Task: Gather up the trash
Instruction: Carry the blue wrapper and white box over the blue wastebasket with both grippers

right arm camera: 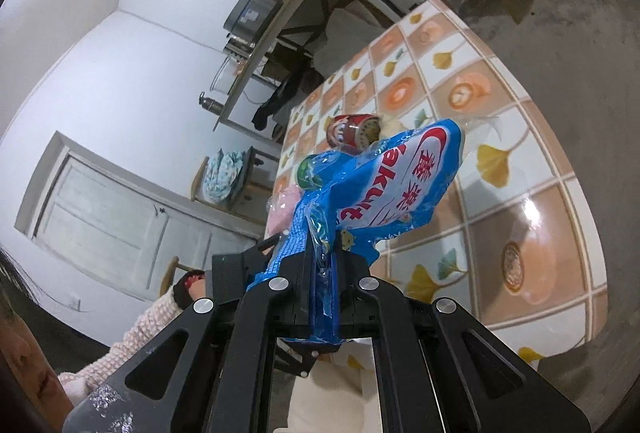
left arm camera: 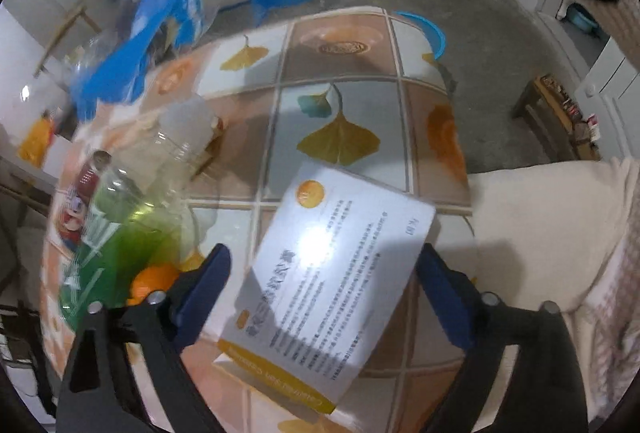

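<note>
Meanwhile the right tongs [right arm camera: 322, 273] are clenched on a blue wrapper [right arm camera: 384, 189], held up at the middle of the right wrist frame above the tiled desk [right arm camera: 520, 161]. Low in the left wrist frame, the left tongs [left arm camera: 324, 297] stand spread wide on either side of a white box [left arm camera: 332, 277] lying on the desk, beside a green bottle [left arm camera: 116, 245] at lower left.

A tiled table [left arm camera: 340, 105] patterned with ginkgo leaves stands on a grey concrete floor [left arm camera: 492, 45]. A cream cushion [left arm camera: 540, 225] sits beside it, a white door [right arm camera: 108, 209] (closed) beyond, and a cluttered side shelf [right arm camera: 280, 17].
</note>
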The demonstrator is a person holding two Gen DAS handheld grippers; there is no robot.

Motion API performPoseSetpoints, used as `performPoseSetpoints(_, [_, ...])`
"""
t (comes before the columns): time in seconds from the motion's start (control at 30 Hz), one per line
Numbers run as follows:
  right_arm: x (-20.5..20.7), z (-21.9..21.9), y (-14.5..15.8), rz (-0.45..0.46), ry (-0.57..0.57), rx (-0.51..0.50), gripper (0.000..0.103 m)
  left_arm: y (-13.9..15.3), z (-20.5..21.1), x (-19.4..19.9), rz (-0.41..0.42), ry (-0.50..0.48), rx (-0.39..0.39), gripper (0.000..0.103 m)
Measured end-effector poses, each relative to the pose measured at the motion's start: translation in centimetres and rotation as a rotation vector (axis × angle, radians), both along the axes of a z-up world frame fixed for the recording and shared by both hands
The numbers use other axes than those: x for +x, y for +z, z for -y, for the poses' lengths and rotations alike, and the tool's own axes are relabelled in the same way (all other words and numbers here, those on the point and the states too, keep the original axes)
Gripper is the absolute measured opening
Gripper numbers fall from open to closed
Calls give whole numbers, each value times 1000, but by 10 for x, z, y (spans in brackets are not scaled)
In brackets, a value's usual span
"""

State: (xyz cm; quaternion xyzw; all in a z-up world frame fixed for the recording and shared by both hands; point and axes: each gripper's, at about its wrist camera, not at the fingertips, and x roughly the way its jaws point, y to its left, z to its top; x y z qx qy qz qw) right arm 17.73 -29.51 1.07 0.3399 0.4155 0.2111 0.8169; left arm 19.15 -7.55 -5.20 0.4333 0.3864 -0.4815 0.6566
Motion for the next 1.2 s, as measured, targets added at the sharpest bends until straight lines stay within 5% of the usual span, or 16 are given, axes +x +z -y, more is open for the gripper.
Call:
performPoseSetpoints(0.4, [-14, 16, -22, -8, -38, 71, 4, 3, 6, -2, -40, 63, 10, 80])
performPoseSetpoints(0.8, [-37, 24, -5, 77, -98, 63, 4, 51, 6, -2, 24, 186, -133, 79])
performPoseSetpoints(1.2, [-62, 52, 14, 173, -176, 80, 4, 83, 37, 8, 45, 274, -190, 78])
